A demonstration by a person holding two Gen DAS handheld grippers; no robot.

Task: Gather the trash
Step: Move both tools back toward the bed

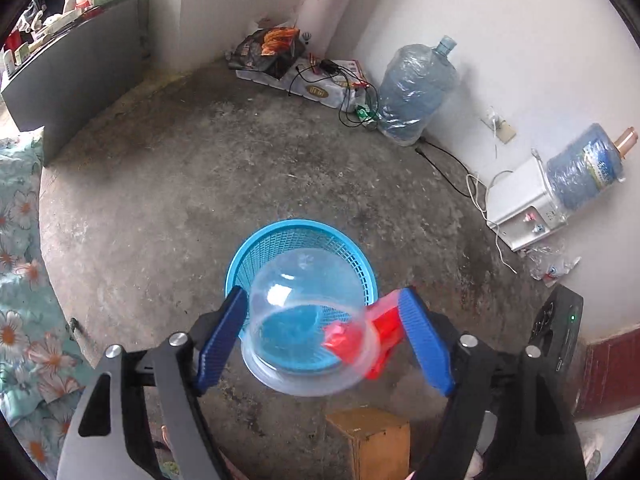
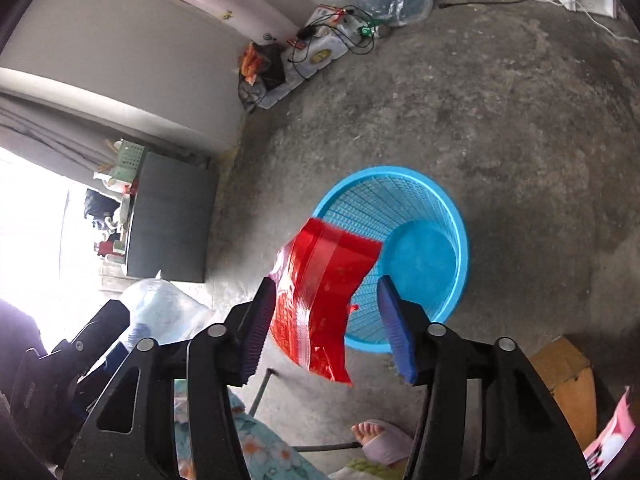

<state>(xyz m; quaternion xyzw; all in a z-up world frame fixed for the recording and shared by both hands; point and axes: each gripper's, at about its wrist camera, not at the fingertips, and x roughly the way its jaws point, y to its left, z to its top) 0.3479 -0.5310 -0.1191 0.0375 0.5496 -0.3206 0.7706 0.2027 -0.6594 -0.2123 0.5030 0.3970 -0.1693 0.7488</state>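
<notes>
A blue mesh waste basket (image 1: 244, 256) stands on the concrete floor, empty inside; it also shows in the right wrist view (image 2: 456, 216). My left gripper (image 1: 322, 316) is open above the basket's near rim, with a clear plastic dome lid (image 1: 296, 300) loose between its fingers, touching the left one. A red plastic wrapper (image 1: 384, 328) shows beside the right finger. My right gripper (image 2: 326, 308) is open, and the red wrapper (image 2: 324, 292) hangs between its fingers by the basket's rim, touching the left finger.
A wooden box (image 1: 372, 440) stands near the basket. Water jugs (image 1: 412, 92), a dispenser (image 1: 524, 204), cables and packets line the far wall. A grey cabinet (image 1: 80, 80) and a floral bedspread (image 1: 20, 300) are at left. A bare foot (image 2: 372, 432) is below.
</notes>
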